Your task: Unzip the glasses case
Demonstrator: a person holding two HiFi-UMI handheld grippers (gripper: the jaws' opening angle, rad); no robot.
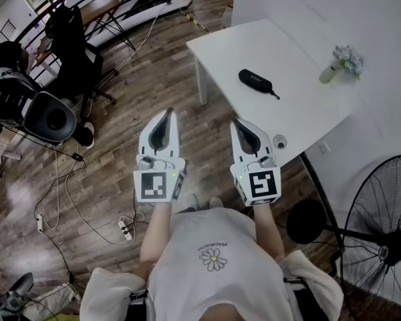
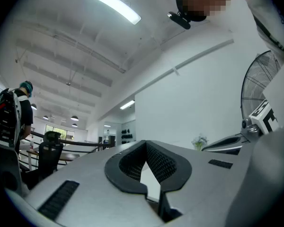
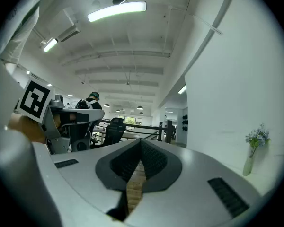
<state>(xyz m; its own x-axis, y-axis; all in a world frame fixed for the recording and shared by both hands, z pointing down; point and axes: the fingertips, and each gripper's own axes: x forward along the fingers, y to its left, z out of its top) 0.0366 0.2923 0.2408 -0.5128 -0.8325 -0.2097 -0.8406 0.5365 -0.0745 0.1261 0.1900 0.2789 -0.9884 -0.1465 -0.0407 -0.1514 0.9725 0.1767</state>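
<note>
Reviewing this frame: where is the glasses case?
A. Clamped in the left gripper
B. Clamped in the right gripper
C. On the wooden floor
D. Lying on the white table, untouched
D: the black glasses case lies on the white table, ahead of the left gripper and right gripper, which are both off the table with their jaws together on nothing.

head view looks steeply down — gripper views face roughly level, all sharing the flower vase (image 3: 250, 161).
</note>
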